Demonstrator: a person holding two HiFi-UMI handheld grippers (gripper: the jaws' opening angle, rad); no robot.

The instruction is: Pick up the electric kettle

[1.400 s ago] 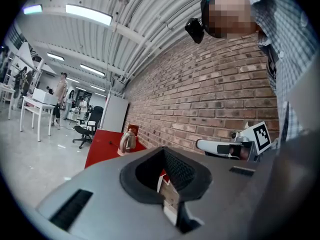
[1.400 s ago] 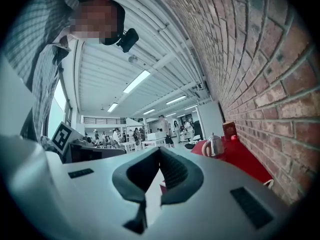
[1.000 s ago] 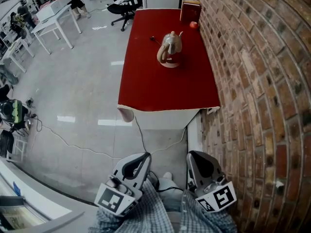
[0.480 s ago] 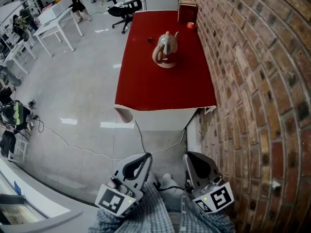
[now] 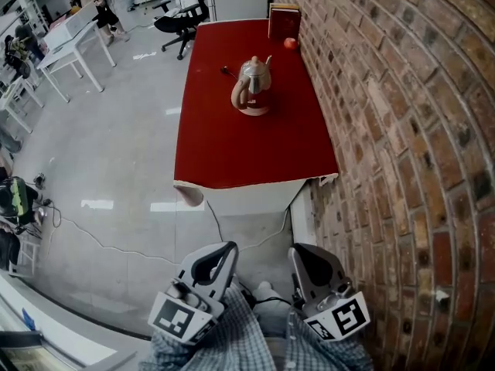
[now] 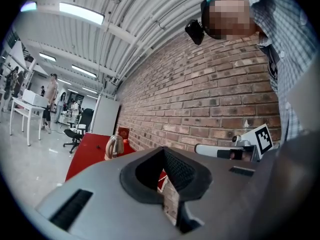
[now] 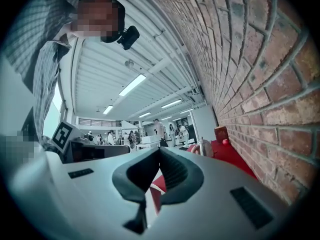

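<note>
A beige and steel electric kettle [image 5: 251,86] stands upright on its round base near the far middle of the red table [image 5: 232,153]. Both grippers hang low in the head view, well short of the table's near edge and above the floor. My left gripper [image 5: 229,247] is shut and holds nothing. My right gripper [image 5: 297,251] is shut and empty too. In the left gripper view the kettle [image 6: 114,147] shows small and far beyond the closed jaws [image 6: 163,152]. In the right gripper view the kettle [image 7: 202,147] shows just past the closed jaws [image 7: 159,152].
A brick wall [image 5: 387,130] runs along the table's right side. A red-brown box [image 5: 283,21] and a small red ball [image 5: 290,43] sit at the table's far end. A cable [image 5: 116,242] lies on the floor. An office chair [image 5: 174,22] and white desks [image 5: 62,41] stand at the far left.
The table and kettle have slid a little to the left in the head view. Both grippers stay shut and low in the frame.
</note>
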